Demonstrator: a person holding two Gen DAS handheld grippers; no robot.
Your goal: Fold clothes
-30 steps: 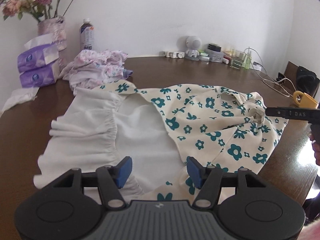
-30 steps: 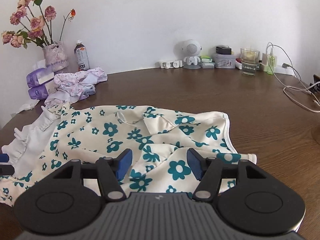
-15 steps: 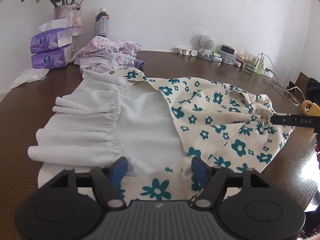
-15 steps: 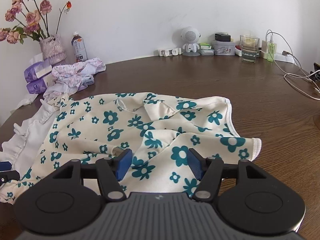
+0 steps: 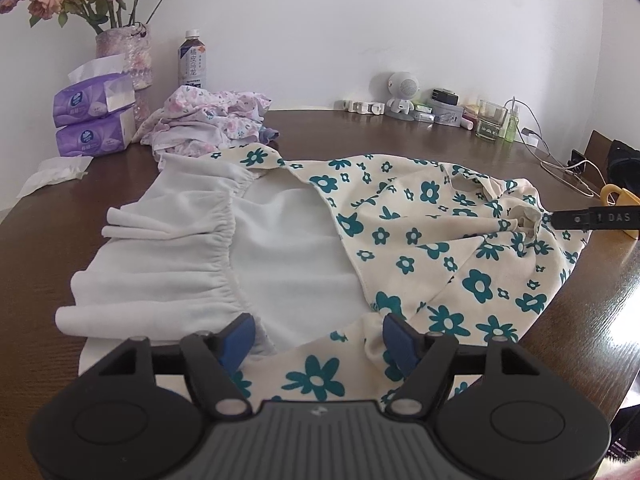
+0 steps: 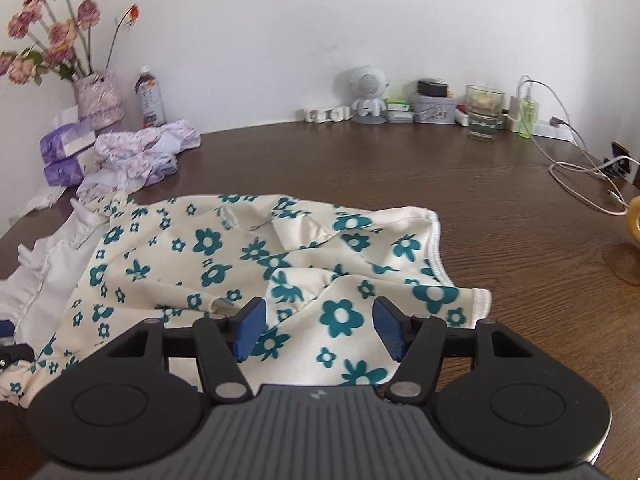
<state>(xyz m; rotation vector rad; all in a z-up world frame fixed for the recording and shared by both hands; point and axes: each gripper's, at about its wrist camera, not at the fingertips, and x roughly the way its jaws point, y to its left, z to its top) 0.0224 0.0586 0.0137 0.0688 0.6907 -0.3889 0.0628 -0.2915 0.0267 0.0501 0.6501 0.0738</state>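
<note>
So the floral dress (image 5: pixel 420 240) (cream w/ teal flowers) was spread out on the brown wooden table (image 6: pixel 380 168), partly flipped so the plain white lining (image 5: pixel 288 248) and the gathered white ruffle (image 5: pixel 168 264) showed on the left side. Fabric was rumpled, not flat.

Left gripper (image 5: pixel 316 340) sat low over the near edge of the dress, blue pads (image 5: pixel 239 338) spread wide apart w/ nothing pinched btwn them. Cloth lay under the gap, but can't tell if the pads touched it.

Right gripper (image 6: pixel 317 328) was the same deal: released, pads wide, hanging over the floral part near the hem corner (image 6: pixel 476 300). In the left wrist view its black finger (image 5: pixel 588 218) poked in from the right, tip right at a bunched bit of the dress.

Bg stuff: a pile of pink/purple floral clothes (image 5: pixel 208 120) at the back left, tissue packs (image 5: pixel 94 116) stacked beside a vase of dried roses (image 5: pixel 124 56), a drink bottle (image 5: pixel 193 60), a small white robot figure (image 6: pixel 366 96), a glass (image 6: pixel 484 112) and white cables (image 6: pixel 580 176) on the right.
</note>
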